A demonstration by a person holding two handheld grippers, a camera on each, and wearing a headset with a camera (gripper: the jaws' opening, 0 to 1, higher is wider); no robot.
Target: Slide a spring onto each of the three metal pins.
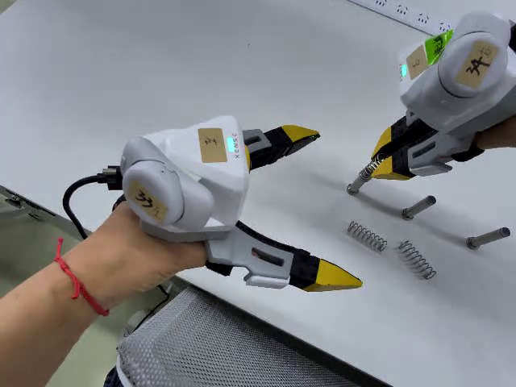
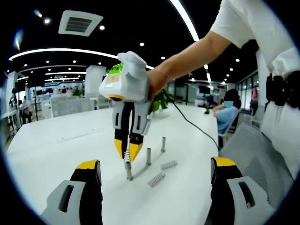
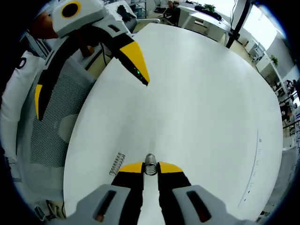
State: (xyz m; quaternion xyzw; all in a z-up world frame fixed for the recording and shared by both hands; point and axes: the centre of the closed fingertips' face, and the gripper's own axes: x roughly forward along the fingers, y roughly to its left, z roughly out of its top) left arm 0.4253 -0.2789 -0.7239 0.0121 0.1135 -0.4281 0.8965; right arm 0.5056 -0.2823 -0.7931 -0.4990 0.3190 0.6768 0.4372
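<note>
My right gripper (image 1: 377,167) is shut on a spring (image 1: 370,169) whose lower end sits over the top of a metal pin (image 1: 353,188) standing on the white table (image 1: 161,72). Two bare pins (image 1: 418,207) (image 1: 488,238) stand to its right. Two loose springs (image 1: 367,236) (image 1: 416,260) lie in front of them. My left gripper (image 1: 322,205) hovers open left of the pins, holding nothing. In the left gripper view, the right gripper (image 2: 126,149) pinches the spring (image 2: 126,157) above the pin (image 2: 129,174). In the right gripper view, the spring (image 3: 150,163) sits between my shut jaws.
A grey mesh chair back (image 1: 210,347) is below the table's near edge. A black cable (image 1: 76,193) trails from the left gripper. A white power strip (image 1: 403,12) lies at the far edge. The left gripper's yellow fingertip (image 3: 136,63) reaches into the right gripper view.
</note>
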